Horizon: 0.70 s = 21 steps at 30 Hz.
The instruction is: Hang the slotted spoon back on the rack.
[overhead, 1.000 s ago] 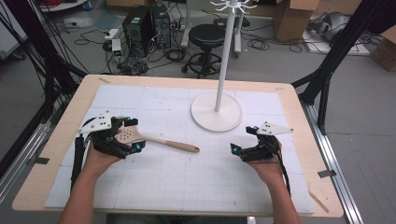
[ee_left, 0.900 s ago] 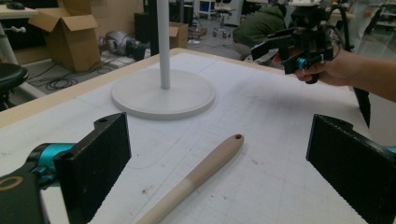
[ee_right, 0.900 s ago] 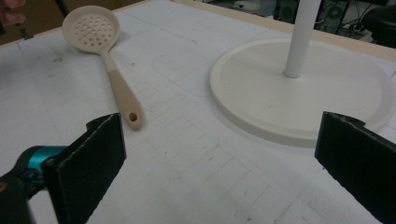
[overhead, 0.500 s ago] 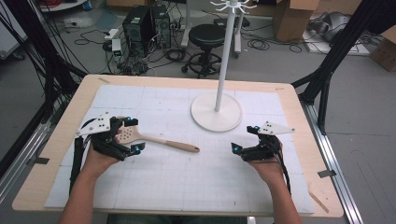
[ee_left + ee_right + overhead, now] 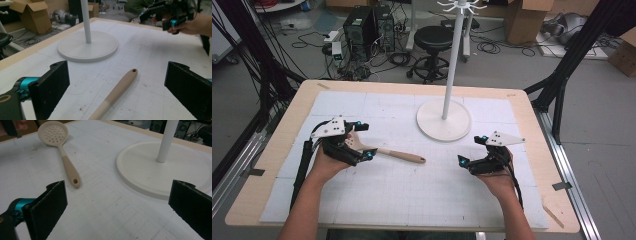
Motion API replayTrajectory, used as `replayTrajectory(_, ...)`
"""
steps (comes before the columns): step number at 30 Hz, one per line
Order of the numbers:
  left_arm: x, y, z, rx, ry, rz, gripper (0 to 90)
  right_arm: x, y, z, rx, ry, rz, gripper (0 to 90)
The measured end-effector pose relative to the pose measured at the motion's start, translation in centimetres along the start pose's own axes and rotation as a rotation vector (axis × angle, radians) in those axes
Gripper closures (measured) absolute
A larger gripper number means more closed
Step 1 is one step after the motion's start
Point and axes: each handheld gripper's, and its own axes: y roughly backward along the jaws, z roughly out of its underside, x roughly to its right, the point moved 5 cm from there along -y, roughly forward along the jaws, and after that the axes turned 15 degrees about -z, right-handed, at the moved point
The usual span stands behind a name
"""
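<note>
1. Left claw (image 5: 362, 142): jaws wide apart, nothing gripped. It hovers over the bowl end of the beige slotted spoon with the tan handle (image 5: 117, 92); in the left gripper view the handle runs forward between the jaws, touching neither.
2. The spoon lies flat on the white gridded tabletop (image 5: 412, 200), hang hole at the far tip of the handle, pointing away from the left claw toward the right one.
3. Right claw (image 5: 472, 150): jaws also wide apart, empty, well apart from the handle tip.
4. Ahead of both claws: white hook stand with round base and thin pole (image 5: 444, 120), hooks at the top bare.
5. Progress, my read: nothing done yet. Left to do: grasp, lift, probably hang the spoon on the stand by its hole.
</note>
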Motion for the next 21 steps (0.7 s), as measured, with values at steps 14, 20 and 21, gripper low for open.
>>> replayTrajectory(14, 0.6, -5.4, -0.3, -0.196, -0.099, 0.089, 12.6, 0.4, 0.5, -0.1, 0.029, -0.017, -0.006, 0.7)
replayTrajectory(20, 0.7, -6.9, 0.4, -0.322, -0.176, 0.104, 19.2, 0.4, 0.5, -0.1, 0.035, -0.018, -0.008, 0.7)
replayTrajectory(21, 0.8, -7.0, 0.5, -0.330, -0.179, 0.107, 21.5, 0.4, 0.6, -0.1, 0.037, -0.018, -0.006, 0.7)
